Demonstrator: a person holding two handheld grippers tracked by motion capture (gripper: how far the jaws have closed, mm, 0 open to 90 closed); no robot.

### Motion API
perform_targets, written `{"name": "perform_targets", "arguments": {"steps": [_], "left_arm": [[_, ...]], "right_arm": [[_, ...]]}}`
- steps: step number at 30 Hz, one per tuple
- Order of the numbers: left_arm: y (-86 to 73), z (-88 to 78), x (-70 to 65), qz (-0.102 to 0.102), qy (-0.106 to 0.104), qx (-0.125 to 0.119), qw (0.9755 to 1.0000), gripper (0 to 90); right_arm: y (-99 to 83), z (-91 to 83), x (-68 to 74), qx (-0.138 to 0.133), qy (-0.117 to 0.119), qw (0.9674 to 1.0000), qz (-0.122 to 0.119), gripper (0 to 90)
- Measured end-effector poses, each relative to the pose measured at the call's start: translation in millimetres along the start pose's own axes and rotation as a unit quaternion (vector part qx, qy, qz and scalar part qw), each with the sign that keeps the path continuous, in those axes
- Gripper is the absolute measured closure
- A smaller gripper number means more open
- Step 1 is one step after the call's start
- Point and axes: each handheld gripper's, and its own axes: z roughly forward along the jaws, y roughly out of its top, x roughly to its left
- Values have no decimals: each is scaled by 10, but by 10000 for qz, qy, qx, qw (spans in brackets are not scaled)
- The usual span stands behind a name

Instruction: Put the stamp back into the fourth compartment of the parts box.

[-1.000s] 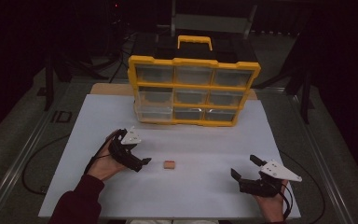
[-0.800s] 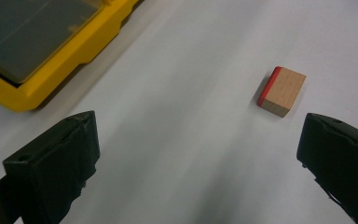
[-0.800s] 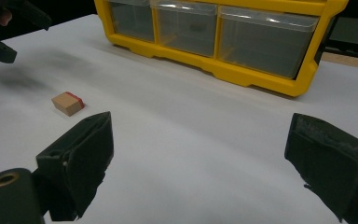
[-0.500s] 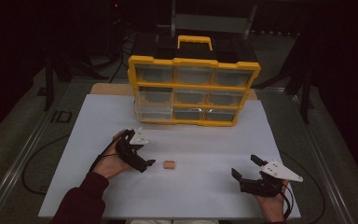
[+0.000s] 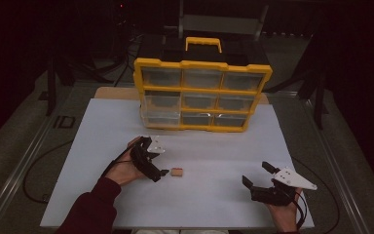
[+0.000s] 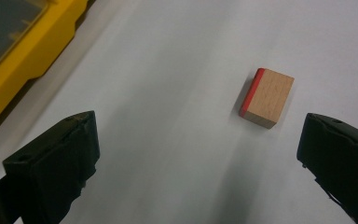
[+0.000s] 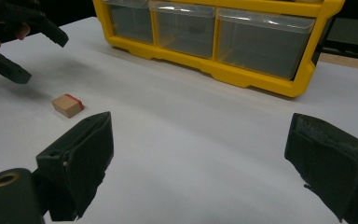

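Over the last second the left tongs [image 5: 161, 168] have slid forward and rightward across the white bench [image 5: 214, 146], closing on the small wooden block with one red-painted face [image 5: 177, 171]; they now sit just beside it, tips pointing at it but not touching. That reads as the approach to a pick nearly finished (the closing squeeze is not yet made). In the left gripper view the block [image 6: 266, 98] lies flat on the bench ahead of the jaws and toward the right one, both jaws spread wide with nothing between them.

The left hand [image 5: 126, 168] is rolled so the tongs lie low and angled down along the bench. The right tongs [image 5: 256, 179] have stayed put near the bench's near right corner, well apart from the block, jaws also spread and empty. The yellow plastic organiser box with clear drawers [image 5: 202, 95] stands upright at the far side.
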Motion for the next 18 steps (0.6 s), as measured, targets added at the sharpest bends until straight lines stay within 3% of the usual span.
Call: {"name": "perform_targets", "arguments": {"steps": [9, 18], "left_arm": [[52, 104, -29, 54, -135, 80, 9999, 0], [145, 221, -62, 168, -310, 312, 9989, 0]], "right_arm": [[-3, 1, -3, 3, 1, 10000, 11, 78], [-1, -1, -6, -22, 5, 10000, 23, 78]]}}
